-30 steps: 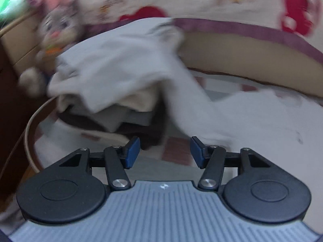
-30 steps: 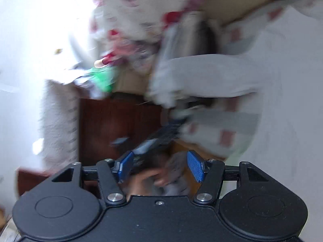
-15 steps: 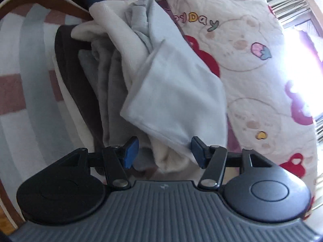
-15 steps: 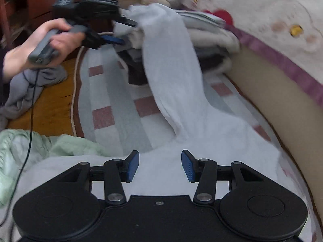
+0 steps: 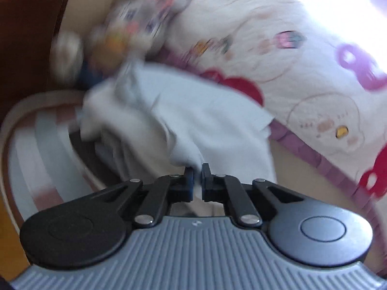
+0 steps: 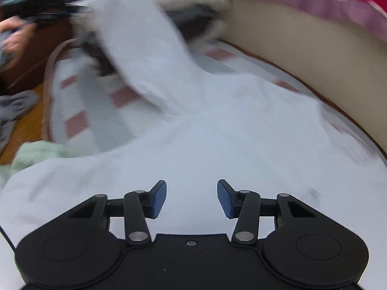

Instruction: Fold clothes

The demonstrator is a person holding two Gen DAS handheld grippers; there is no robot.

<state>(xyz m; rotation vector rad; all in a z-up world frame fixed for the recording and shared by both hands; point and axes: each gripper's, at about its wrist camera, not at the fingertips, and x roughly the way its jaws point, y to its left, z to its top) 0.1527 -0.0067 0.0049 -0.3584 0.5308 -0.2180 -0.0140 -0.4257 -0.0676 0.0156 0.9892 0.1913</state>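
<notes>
Sleeve (image 5: 193,125) of the white sweatshirt (image 6: 217,130) sits pinched in your left gripper (image 5: 197,169). Right gripper (image 6: 191,197) hovers wide apart, empty. Pull the sleeve slowly inward across the body.

My two-finger black grippers: 2, left (image 5: 197,169) and right (image 6: 191,197); white long-sleeved cotton garment (image 6: 217,130): 1; striped grey-and-pink rug (image 6: 79,101): 1; blurred plush toy (image 5: 125,31): 1; pale green crumpled cloth (image 6: 36,154): 1

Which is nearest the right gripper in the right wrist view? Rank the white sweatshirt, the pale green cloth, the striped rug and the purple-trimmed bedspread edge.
1. White sweatshirt, directly under the right gripper.
2. Pale green cloth, far left; too close to call against the rug.
3. Striped rug, left, ahead.
4. Purple-trimmed bedspread edge, top right, farthest.
</notes>
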